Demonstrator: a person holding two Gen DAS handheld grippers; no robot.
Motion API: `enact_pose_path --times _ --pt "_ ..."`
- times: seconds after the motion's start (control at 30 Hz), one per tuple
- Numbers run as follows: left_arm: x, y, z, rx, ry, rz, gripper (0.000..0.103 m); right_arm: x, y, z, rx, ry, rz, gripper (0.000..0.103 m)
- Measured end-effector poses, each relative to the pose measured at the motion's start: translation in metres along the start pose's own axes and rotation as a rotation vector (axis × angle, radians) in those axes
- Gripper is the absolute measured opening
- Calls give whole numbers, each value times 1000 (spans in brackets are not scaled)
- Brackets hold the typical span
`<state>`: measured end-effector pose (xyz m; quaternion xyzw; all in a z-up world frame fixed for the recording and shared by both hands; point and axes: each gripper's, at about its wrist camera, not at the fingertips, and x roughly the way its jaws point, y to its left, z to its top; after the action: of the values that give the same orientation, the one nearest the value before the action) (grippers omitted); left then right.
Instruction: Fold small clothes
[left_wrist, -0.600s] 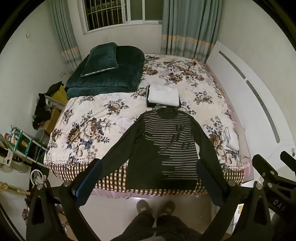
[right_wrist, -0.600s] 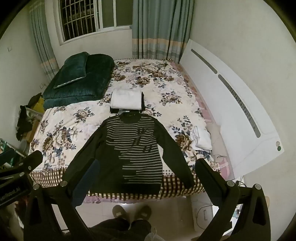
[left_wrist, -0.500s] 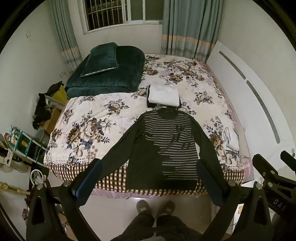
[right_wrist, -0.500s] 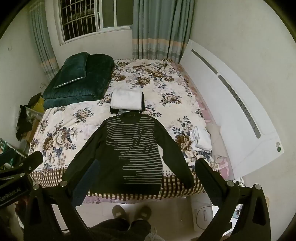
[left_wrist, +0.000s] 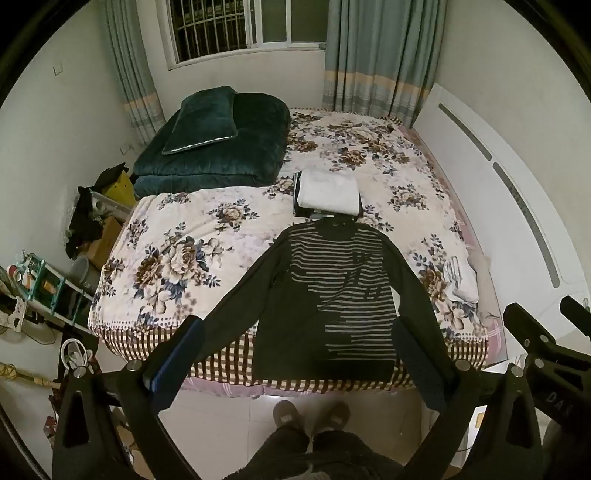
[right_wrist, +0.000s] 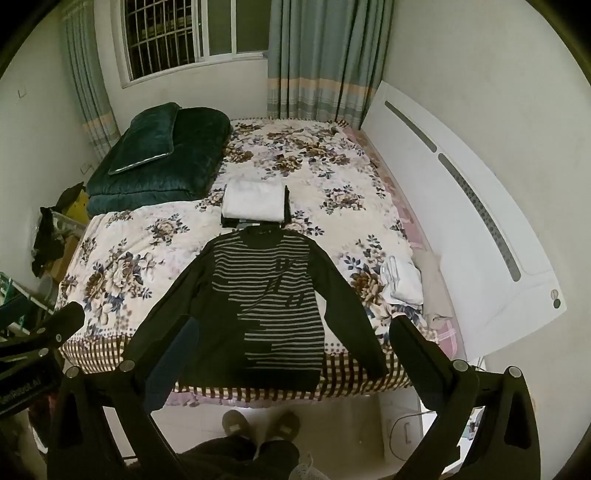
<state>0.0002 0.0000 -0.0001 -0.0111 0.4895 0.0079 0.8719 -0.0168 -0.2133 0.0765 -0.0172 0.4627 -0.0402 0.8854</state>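
Observation:
A dark long-sleeved sweater with pale stripes (left_wrist: 332, 299) lies flat, sleeves spread, at the near edge of the floral bed (left_wrist: 177, 258); it also shows in the right wrist view (right_wrist: 266, 299). My left gripper (left_wrist: 295, 354) is open and empty, held high above the sweater's hem. My right gripper (right_wrist: 291, 350) is open and empty, also well above the hem. A folded stack topped with a white garment (left_wrist: 328, 192) lies just beyond the collar, also seen in the right wrist view (right_wrist: 255, 201).
A dark green quilt and pillow (left_wrist: 214, 144) lie at the bed's far left. A crumpled white cloth (right_wrist: 402, 280) lies at the bed's right edge by the white headboard (right_wrist: 461, 206). Shelves and clutter (left_wrist: 40, 288) stand left. My feet (left_wrist: 310, 413) stand on the tiled floor.

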Motion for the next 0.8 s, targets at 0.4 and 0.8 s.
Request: enact_pose_path --times 0.4,0.8 --pt "1 0 1 -1 -6 -1 103 -1 -1 2 -1 -2 -3 103" --pt "1 6 5 1 -12 -1 103 -1 -1 3 -1 -6 -1 103"
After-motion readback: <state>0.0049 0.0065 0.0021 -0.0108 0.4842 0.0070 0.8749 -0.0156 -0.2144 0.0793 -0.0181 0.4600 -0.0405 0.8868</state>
